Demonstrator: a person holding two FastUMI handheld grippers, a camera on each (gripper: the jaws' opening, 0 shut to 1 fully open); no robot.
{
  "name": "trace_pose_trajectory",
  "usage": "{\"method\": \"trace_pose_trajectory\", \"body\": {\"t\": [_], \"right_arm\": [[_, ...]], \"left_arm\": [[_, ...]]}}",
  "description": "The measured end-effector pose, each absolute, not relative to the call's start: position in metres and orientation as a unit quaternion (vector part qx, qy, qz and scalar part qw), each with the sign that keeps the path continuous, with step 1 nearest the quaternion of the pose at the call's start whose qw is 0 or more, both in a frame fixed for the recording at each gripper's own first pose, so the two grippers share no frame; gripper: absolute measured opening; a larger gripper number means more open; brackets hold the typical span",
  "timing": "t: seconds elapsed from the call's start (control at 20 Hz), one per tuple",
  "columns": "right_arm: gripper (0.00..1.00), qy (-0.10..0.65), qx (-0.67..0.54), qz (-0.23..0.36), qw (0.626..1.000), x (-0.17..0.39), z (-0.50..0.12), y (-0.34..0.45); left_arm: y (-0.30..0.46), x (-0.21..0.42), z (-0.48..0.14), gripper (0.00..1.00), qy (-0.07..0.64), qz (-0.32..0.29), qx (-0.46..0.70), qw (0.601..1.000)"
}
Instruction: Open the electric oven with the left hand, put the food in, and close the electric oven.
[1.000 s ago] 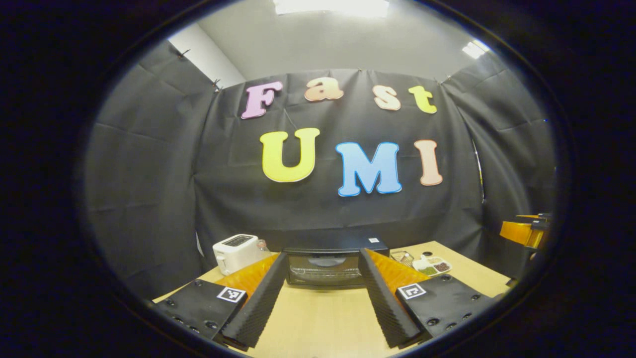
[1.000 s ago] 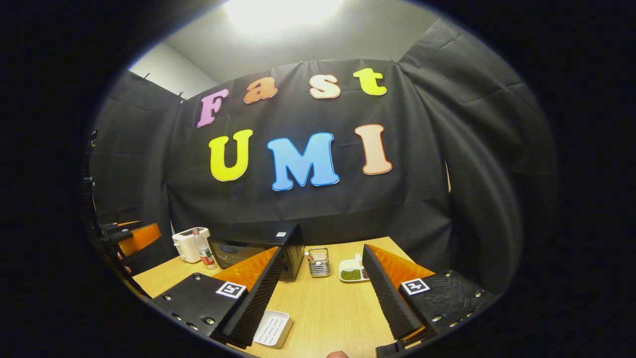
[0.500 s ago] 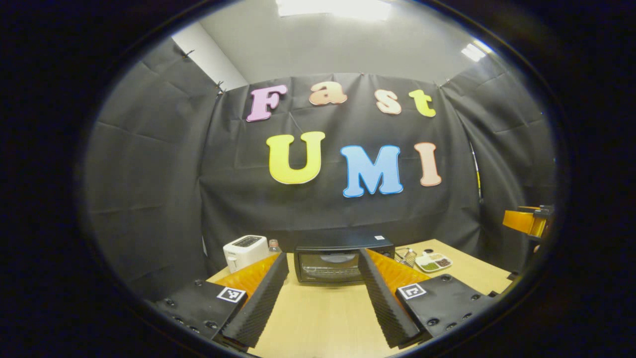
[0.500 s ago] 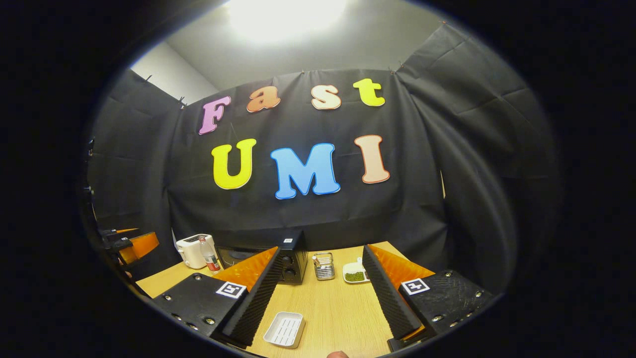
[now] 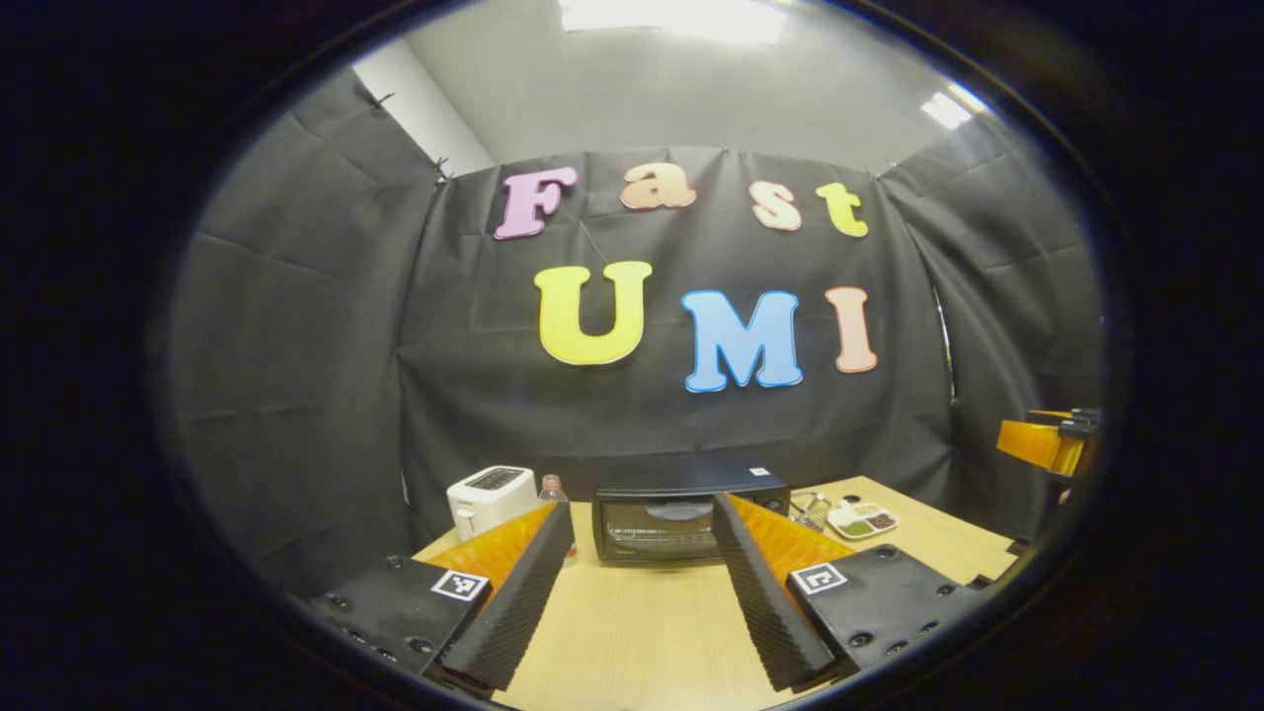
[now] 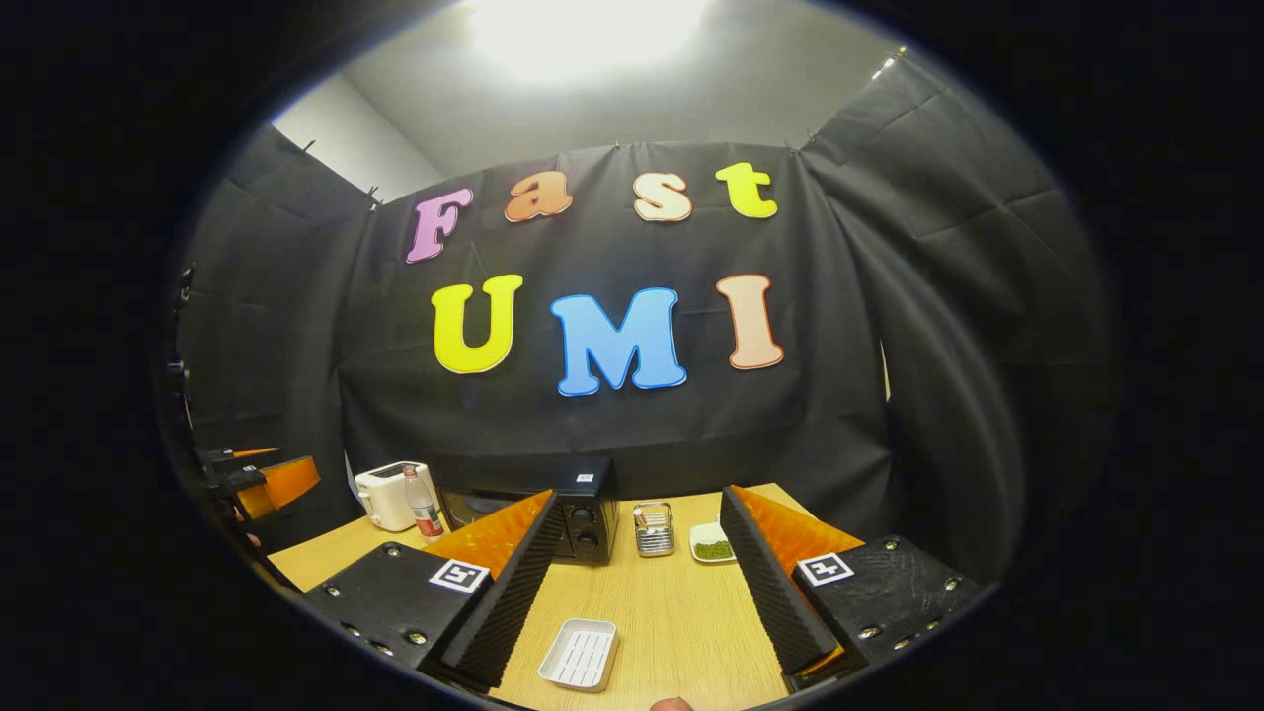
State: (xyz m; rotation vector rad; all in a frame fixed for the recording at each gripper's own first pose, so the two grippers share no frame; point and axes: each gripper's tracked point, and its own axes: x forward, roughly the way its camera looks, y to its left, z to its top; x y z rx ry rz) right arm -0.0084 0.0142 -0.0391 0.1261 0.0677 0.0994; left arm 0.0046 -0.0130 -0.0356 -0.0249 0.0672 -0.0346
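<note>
Both sets of tongs hung above the wooden bench (image 5: 632,632) with their fingers spread wide and nothing between them, seemingly poised at the start of the job. In the left gripper view, the left tongs (image 5: 642,592) pointed straight at the black electric oven (image 5: 657,513), which sat at the back of the bench against the booth wall with its glass door shut; that head-on line looked chosen for a reach to the door. A white toaster (image 5: 491,497) and a small bottle (image 5: 551,488) stood just to the oven's left, while a wire basket (image 5: 810,508) and a divided dish (image 5: 863,520) lay to its right. In the right gripper view, the right tongs (image 6: 632,602) hovered over a small white tray (image 6: 579,654) lying near the front of the bench, probably the food carrier, though whether it held anything could not be made out. The other tongs showed at each view's edge, held well apart. The oven had yet to be opened.
</note>
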Motion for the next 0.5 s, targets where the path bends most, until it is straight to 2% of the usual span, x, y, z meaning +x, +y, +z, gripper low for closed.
{"method": "trace_pose_trajectory", "body": {"t": [0.2, 0.25, 0.3, 0.4, 0.5], "right_arm": [[0.98, 0.036, 0.052, 0.051, 0.997, -0.0067, -0.0397, 0.0156], [0.98, 0.035, 0.050, 0.052, 0.997, -0.0064, -0.0379, 0.0156], [0.98, 0.034, 0.049, 0.052, 0.997, -0.0049, -0.0373, 0.0143], [0.98, 0.030, 0.049, 0.052, 0.997, -0.0042, -0.0349, 0.0149], [0.98, 0.028, 0.048, 0.054, 0.997, -0.0036, -0.0325, 0.0159]], "left_arm": [[-0.0108, 0.0078, -0.0381, 1.00, 0.038, -0.014, -0.015, 0.999], [-0.0116, 0.0090, -0.0378, 0.95, 0.037, -0.015, -0.016, 0.999], [-0.0110, 0.0091, -0.0364, 1.00, 0.037, -0.014, -0.016, 0.999], [-0.0128, 0.0114, -0.0367, 0.91, 0.036, -0.016, -0.015, 0.999], [-0.0150, 0.0109, -0.0382, 1.00, 0.040, -0.021, -0.014, 0.999]]}}
